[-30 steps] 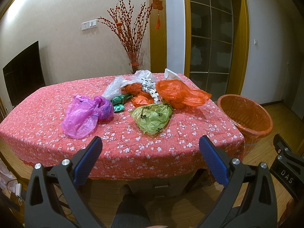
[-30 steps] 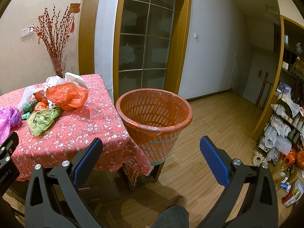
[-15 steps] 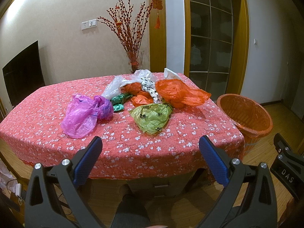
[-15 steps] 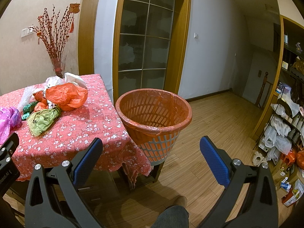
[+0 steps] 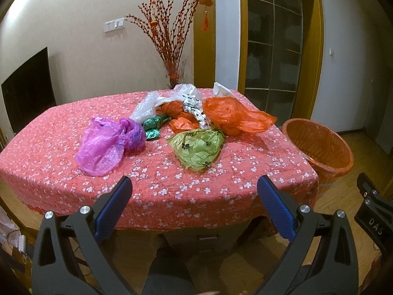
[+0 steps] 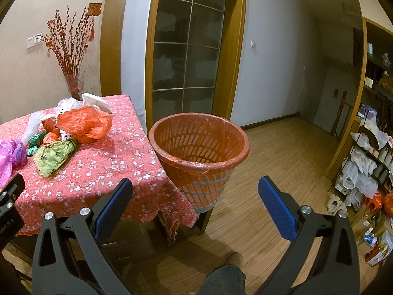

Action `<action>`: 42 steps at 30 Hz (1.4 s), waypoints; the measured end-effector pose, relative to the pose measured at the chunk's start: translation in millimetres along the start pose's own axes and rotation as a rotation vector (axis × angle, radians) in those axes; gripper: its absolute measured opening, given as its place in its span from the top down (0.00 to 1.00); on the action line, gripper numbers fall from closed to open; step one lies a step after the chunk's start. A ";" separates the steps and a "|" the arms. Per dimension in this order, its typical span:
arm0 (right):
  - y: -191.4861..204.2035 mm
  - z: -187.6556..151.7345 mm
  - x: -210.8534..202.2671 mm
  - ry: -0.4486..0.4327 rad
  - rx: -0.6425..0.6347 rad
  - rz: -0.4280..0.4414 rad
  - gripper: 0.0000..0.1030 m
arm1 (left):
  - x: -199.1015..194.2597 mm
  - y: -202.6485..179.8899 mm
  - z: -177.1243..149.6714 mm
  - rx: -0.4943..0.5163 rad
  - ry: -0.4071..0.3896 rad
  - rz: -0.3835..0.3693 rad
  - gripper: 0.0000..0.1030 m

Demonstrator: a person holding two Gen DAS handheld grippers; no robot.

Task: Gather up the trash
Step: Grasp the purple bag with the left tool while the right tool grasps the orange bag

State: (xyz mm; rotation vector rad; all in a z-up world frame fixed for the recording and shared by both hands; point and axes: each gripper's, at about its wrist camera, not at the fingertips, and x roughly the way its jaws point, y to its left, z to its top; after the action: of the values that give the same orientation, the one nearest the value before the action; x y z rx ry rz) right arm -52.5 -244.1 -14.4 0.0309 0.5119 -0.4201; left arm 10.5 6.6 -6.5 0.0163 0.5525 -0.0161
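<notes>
While spread wide and holding nothing, left gripper (image 5: 194, 191) and right gripper (image 6: 195, 191) off the table (image 5: 172, 196). At 12 o'clock of the left: green bag (image 5: 199, 148), purple bag (image 5: 105, 145), orange bag (image 5: 233, 116). Beside the table, at 12 o'clock of the right: orange-lined basket (image 6: 199, 152), nothing visible inside.
</notes>
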 end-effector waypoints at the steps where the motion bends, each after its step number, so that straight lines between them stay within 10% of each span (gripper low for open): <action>1: 1.3 -0.1 1.5 0.005 -0.002 0.004 0.02 | 2.7 4.0 1.0 -0.007 0.006 -0.004 0.04; 20: 44.3 12.1 43.4 0.069 -0.044 0.168 0.02 | 104.1 159.5 43.5 -0.159 0.117 0.211 0.04; 32: 85.3 25.5 65.0 0.070 -0.113 0.204 0.02 | 166.8 184.6 54.3 -0.230 0.235 0.060 0.04; 42: 116.6 41.9 80.6 0.048 -0.160 0.238 0.02 | 167.4 173.7 59.8 -0.199 0.207 -0.043 0.58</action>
State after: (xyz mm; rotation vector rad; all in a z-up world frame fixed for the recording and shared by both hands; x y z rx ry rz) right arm 77.0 -173.8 -25.4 -0.0523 0.5804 -0.1455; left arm 187.7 177.2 -41.7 -0.1898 0.7593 -0.0011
